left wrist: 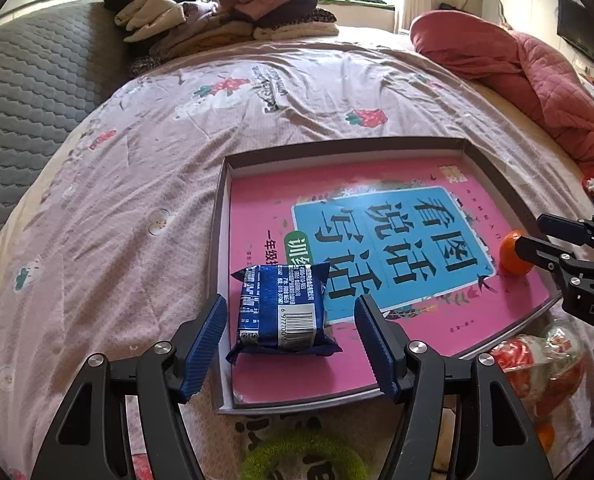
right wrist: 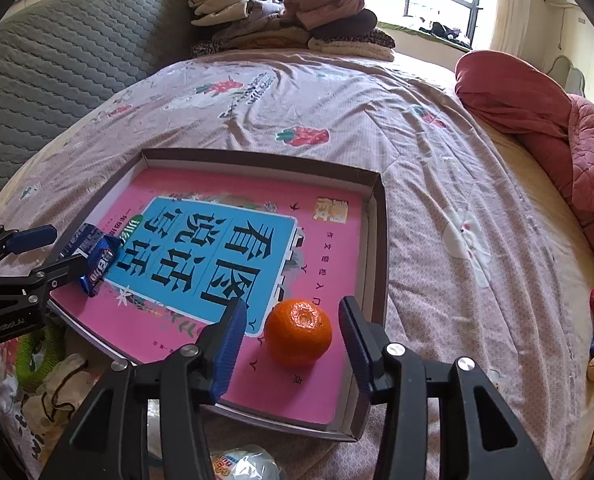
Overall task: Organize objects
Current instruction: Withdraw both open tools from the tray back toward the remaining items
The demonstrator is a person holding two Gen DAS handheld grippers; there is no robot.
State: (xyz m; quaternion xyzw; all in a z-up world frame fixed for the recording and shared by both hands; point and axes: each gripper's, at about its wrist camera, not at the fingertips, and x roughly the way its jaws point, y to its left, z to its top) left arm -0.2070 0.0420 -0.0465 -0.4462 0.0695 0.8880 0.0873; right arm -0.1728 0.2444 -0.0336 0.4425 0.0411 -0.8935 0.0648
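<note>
Snack packet (left wrist: 283, 308) and orange (right wrist: 298, 332) lie on my pink book (right wrist: 297, 392) (inside the tray (right wrist: 379, 240)); left gripper (left wrist: 291, 340) and right gripper (right wrist: 293, 344) gape around them, gripping nothing.

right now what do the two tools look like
Both match: the left tool and right tool have black angular arms with silver screws and blue ribbed pads. White lettering marks each body, seen from the other camera. No cables or sleeves show.

Two close wrist views angled down, sharing the tray (left wrist: 493, 168).
</note>
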